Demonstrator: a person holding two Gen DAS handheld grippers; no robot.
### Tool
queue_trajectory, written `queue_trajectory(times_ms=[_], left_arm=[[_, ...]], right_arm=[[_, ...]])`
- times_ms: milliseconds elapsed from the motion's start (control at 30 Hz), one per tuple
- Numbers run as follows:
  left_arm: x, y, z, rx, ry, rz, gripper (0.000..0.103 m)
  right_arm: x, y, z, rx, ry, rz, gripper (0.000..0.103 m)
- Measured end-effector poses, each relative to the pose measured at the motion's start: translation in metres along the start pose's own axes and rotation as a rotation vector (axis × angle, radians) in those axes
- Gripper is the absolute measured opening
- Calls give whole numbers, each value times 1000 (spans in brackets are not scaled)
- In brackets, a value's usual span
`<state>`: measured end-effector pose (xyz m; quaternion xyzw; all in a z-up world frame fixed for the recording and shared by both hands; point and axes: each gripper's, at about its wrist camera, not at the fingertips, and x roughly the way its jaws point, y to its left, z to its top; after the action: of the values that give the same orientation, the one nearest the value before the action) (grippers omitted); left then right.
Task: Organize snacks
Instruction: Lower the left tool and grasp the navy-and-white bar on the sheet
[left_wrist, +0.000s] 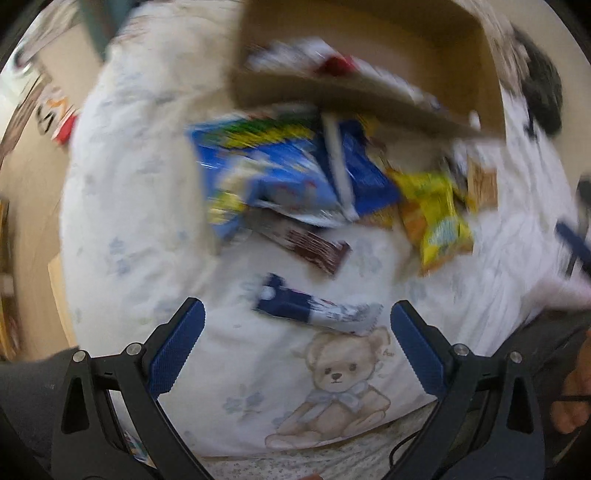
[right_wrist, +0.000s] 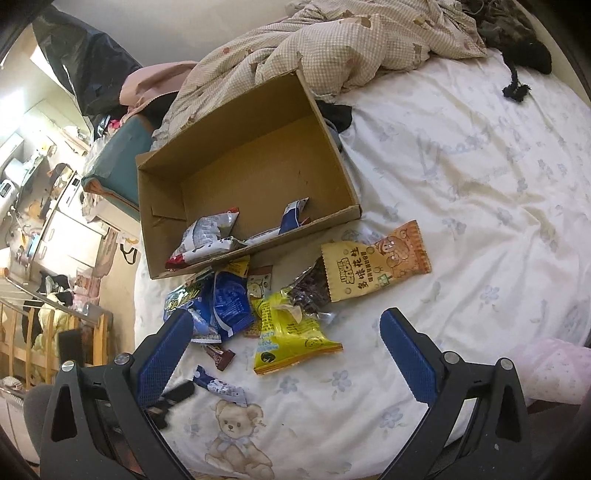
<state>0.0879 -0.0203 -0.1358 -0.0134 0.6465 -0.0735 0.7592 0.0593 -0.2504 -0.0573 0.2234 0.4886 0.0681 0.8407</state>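
left gripper (left_wrist: 297, 332) jaws wide, empty, above navy bar (left_wrist: 314, 312) on sheet | right gripper (right_wrist: 286, 343) likewise wide, empty | bar: light, slippery, crinkly; pinch mid-body across width | beyond: snack pile (right_wrist: 266, 295), cardboard box (right_wrist: 258, 166)

My left wrist view is motion-smeared, so I can't read the blue snack bags (left_wrist: 273, 173). The cardboard box (left_wrist: 369, 96) is cut off by the top edge there.

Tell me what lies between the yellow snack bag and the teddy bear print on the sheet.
In the right wrist view, only bare sheet separates the yellow snack bag from the teddy bear print.
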Motion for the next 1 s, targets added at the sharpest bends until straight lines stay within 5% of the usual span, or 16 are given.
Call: queue_trajectory(times_ms=[133,367,600,800,1000], left_arm=[[26,-26,-5,149,61,51,100],[64,-31,-5,147,134,104,100],[71,-42,-7,155,121,109,100],[56,-27,-7,125,109,83,76],[34,-21,-7,118,89,50,68]], right_arm=[[2,0,-1,-9,9,-5,103],[7,-6,0,20,36,13,103],[13,-2,2,18,49,23,103],[14,-2,2,27,57,23,103],[15,-8,4,47,57,16,103]])
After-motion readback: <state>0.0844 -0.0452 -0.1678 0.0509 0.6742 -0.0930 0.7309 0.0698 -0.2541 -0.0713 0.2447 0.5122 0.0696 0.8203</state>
